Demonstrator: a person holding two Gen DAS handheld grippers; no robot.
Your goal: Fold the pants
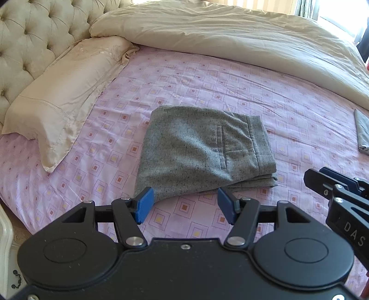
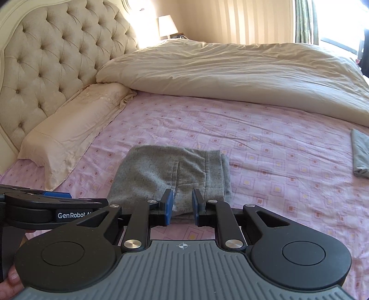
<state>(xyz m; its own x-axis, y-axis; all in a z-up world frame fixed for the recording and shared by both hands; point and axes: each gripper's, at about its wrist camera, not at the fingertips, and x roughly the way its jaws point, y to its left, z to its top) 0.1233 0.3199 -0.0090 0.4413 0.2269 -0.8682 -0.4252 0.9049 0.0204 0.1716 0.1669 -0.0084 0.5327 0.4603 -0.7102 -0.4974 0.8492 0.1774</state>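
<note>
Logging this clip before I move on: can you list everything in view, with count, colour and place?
pants: one, speckled grey, folded into a compact stack mid-bed, pocket side up
bed sheet: one, pink with small squares, under everything
pillow: one, cream, along the headboard
duvet: one, beige, bunched across the far side
headboard: one, beige, tufted
second folded cloth: one, grey, right edge of the bed
lamp: one, pale shade, beyond the bed
curtains: striped, by the window
left gripper: black with blue pads, open, empty, at the pants' near edge
right gripper: black with blue pads, narrowly parted, nothing clamped
</note>
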